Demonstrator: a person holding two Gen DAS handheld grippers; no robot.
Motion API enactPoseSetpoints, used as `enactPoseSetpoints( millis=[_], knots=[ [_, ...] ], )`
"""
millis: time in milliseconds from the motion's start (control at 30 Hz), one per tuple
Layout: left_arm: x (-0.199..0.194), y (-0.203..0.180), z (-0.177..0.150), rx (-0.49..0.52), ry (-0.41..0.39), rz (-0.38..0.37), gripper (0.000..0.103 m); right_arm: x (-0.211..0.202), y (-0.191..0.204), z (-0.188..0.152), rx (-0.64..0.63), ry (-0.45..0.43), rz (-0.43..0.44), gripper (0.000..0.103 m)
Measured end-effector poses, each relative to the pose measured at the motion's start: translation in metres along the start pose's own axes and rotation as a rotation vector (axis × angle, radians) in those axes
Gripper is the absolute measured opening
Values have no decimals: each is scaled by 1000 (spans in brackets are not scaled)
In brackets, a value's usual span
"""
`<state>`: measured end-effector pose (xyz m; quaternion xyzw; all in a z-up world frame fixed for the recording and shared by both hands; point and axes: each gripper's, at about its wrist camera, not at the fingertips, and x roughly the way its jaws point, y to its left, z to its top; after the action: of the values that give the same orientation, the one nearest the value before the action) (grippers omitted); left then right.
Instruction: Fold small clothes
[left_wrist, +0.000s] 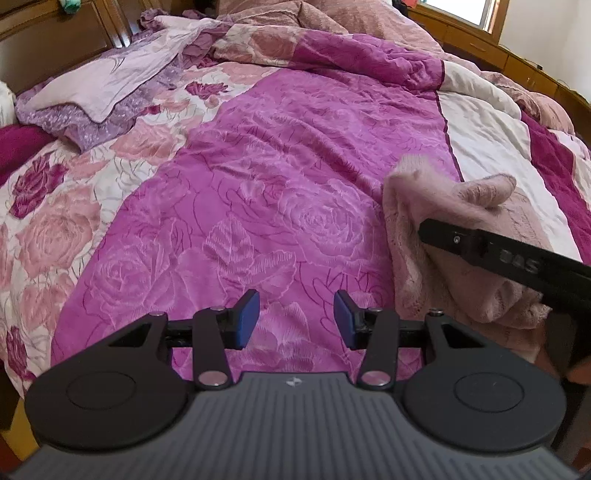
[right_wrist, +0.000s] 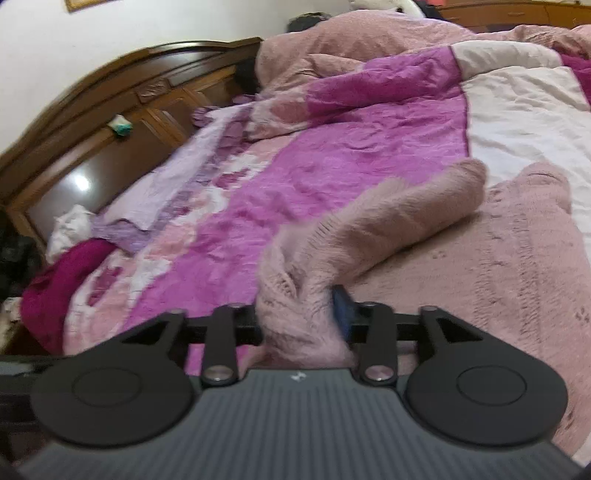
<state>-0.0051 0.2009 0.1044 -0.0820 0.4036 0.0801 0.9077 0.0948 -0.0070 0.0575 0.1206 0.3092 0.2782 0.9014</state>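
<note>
Pink sweater (right_wrist: 406, 221) bunched between the right hand-held gripper (right_wrist: 299, 317) jaws, hiding its left pad; grip unclear.
Left hand-held gripper (left_wrist: 295, 317) half-open, empty, over the rose-patterned bed (left_wrist: 258, 166).

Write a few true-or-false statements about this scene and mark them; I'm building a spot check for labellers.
1. The left gripper has nothing between its fingers. True.
2. Fabric of the pink sweater sits between the fingers of the right gripper. True.
3. The sweater lies on a bare wooden floor. False: it lies on the floral bedspread.
4. The headboard is white metal. False: it is dark wood.
</note>
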Motion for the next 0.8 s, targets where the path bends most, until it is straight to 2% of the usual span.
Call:
enactPoseSetpoints(
  millis=[67, 167, 333, 467, 633, 733, 800],
  knots=[
    [0, -2, 5, 10, -10, -3, 53, -11, 6, 1, 19, -1, 64, 57],
    [-2, -5, 18, 12, -33, -20, 53, -27, 10, -1, -1, -13, 106, 57],
    [-8, -23, 45, 42, -89, -79, 53, -58, -2, 1, 17, -55, 117, 57],
    [-5, -56, 61, 127, -103, -132, 53, -77, -26, 7, 38, -110, 15, 57],
    [12, -104, 67, 239, -96, -212, 53, -86, -62, 13, 94, -154, -162, 57],
    [30, -127, 68, 298, -83, -252, 53, -89, -84, 12, 159, -161, -221, 57],
    [45, -143, 67, 356, -76, -264, 53, -90, -89, 10, 172, -159, -230, 57]
  ],
)
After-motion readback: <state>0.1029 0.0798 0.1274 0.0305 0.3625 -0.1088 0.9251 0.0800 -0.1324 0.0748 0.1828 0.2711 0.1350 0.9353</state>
